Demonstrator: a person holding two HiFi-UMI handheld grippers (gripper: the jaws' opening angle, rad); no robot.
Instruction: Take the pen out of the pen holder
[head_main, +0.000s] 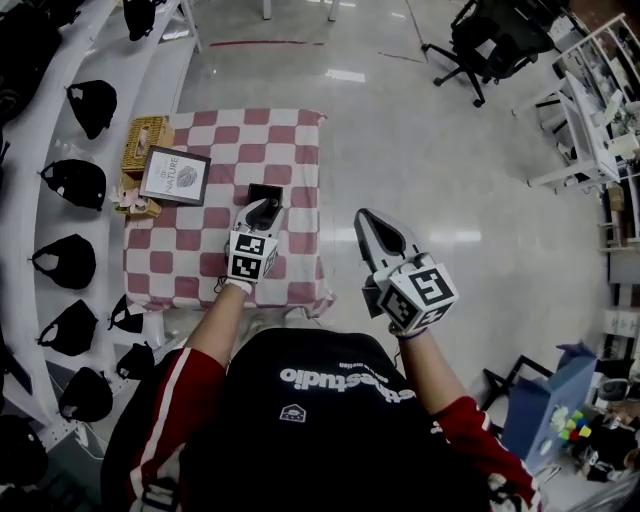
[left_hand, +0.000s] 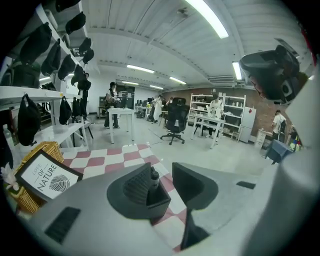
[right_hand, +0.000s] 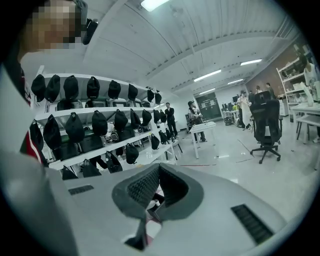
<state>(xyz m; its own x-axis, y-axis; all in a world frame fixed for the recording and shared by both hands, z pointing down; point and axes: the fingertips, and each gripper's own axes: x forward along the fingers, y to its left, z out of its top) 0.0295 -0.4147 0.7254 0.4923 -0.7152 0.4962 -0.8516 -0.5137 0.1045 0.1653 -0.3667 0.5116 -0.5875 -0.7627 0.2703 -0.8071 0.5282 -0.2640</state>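
Observation:
A small black square pen holder (head_main: 262, 190) stands on the red-and-white checked table (head_main: 215, 215), toward its right side. In the left gripper view the pen holder (left_hand: 161, 199) sits low between the jaws, and a dark pen (left_hand: 154, 176) sticks up from it beside the left pad. My left gripper (left_hand: 162, 168) is open, with one jaw on either side of the pen. From the head view the left gripper (head_main: 266, 206) hovers right over the holder. My right gripper (head_main: 363, 216) hangs off the table's right edge above the floor, shut on nothing, its jaw tips meeting in the right gripper view (right_hand: 159, 166).
A framed "NATURE" sign (head_main: 175, 175) and a wicker basket (head_main: 146, 140) stand at the table's left side. Shelves of black bags (head_main: 75, 185) run along the left. An office chair (head_main: 490, 40) stands far right, and a blue box (head_main: 545, 400) near right.

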